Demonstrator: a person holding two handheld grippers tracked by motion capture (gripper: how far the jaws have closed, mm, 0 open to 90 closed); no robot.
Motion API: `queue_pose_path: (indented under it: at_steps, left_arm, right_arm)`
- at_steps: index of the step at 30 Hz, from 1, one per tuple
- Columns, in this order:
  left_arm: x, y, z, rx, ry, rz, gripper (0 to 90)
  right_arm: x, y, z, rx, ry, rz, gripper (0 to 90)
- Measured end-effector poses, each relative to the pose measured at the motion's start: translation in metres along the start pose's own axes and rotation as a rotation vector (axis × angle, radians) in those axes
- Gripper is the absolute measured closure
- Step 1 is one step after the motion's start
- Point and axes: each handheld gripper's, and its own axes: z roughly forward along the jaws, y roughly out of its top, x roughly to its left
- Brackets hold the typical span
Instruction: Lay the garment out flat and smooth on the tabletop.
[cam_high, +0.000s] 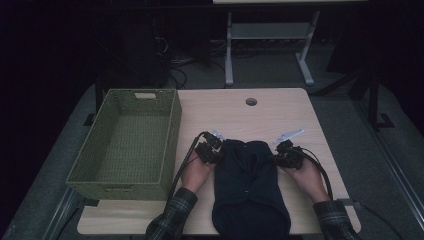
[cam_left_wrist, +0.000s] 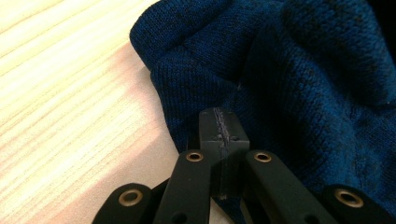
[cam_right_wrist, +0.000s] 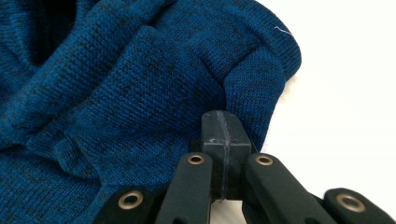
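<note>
Closed jaws hide their pinch on sweater (cam_left_wrist: 299, 70).

closed hand-held gripper (cam_left_wrist: 218, 122) apparently pinching blue knit (cam_left_wrist: 280, 65)

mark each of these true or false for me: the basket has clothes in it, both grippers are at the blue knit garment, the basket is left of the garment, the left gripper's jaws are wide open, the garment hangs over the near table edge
1. The basket has clothes in it. False: it is empty.
2. Both grippers are at the blue knit garment. True: the left gripper is at its left top corner, the right gripper at its right top corner.
3. The basket is left of the garment. True.
4. The left gripper's jaws are wide open. False: they are pressed together, and whether cloth is pinched between them cannot be told.
5. The garment hangs over the near edge of the table. True: its lower end passes that edge.
</note>
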Motion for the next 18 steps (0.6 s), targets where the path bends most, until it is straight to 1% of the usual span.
queue_pose_path:
  at_steps: [3, 4, 5, 6, 7, 8, 9, 10, 11, 12, 13, 14, 15, 16, 17, 18]
  left_arm:
    - [0.001, 0.0, 0.0, -0.006, -0.01, -0.006, 89.9]
    - [0.002, 0.0, -0.001, -0.012, -0.009, -0.009, 83.5]
    - [0.003, 0.0, -0.002, -0.018, -0.013, -0.019, 83.5]
    - [0.004, 0.001, -0.004, -0.029, -0.014, -0.016, 81.4]
    - [0.005, 0.001, -0.005, -0.037, -0.013, -0.023, 78.4]
    - [0.006, 0.001, -0.007, -0.045, -0.01, -0.028, 78.4]
    - [0.008, 0.002, -0.008, -0.05, -0.009, -0.027, 76.5]
    - [0.009, 0.003, -0.009, -0.057, -0.004, -0.037, 72.3]
    - [0.01, 0.004, -0.01, -0.066, -0.006, -0.037, 72.3]
    - [0.012, 0.005, -0.012, -0.066, -0.012, -0.039, 71.0]
    - [0.013, 0.007, -0.014, -0.066, -0.008, -0.043, 69.1]
    - [0.014, 0.009, -0.015, -0.074, -0.005, -0.04, 64.9]
    - [0.015, 0.011, -0.017, -0.09, -0.005, -0.049, 62.3]
    - [0.019, 0.017, -0.021, -0.106, -0.003, -0.05, 59.8]
    - [0.019, 0.017, -0.021, -0.106, -0.003, -0.05, 58.2]
    - [0.02, 0.02, -0.022, -0.114, 0.002, -0.049, 56.3]
  right_arm:
    - [-0.002, -0.001, 0.0, -0.012, 0.014, 0.009, 89.7]
    - [-0.004, -0.001, -0.002, -0.027, 0.034, 0.012, 85.0]
    - [-0.004, -0.001, -0.002, -0.027, 0.034, 0.012, 81.3]
    - [-0.005, -0.001, -0.004, -0.039, 0.046, 0.021, 79.7]
    - [-0.006, 0.0, -0.008, -0.06, 0.04, 0.022, 75.6]
    - [-0.006, 0.0, -0.008, -0.06, 0.04, 0.022, 75.6]
    - [-0.007, 0.001, -0.011, -0.071, 0.04, 0.024, 73.0]
    - [-0.01, 0.002, -0.014, -0.098, 0.042, 0.04, 69.0]
    - [-0.01, 0.002, -0.014, -0.098, 0.042, 0.04, 69.0]
    - [-0.011, 0.003, -0.016, -0.089, 0.041, 0.041, 65.8]
    - [-0.013, 0.006, -0.018, -0.088, 0.032, 0.033, 63.6]
    - [-0.016, 0.01, -0.023, -0.105, 0.036, 0.041, 61.1]
    - [-0.017, 0.013, -0.026, -0.111, 0.045, 0.044, 59.0]
    - [-0.019, 0.016, -0.027, -0.11, 0.041, 0.04, 57.7]
    - [-0.021, 0.019, -0.028, -0.115, 0.037, 0.037, 56.5]
    - [-0.024, 0.021, -0.029, -0.136, 0.042, 0.039, 55.2]
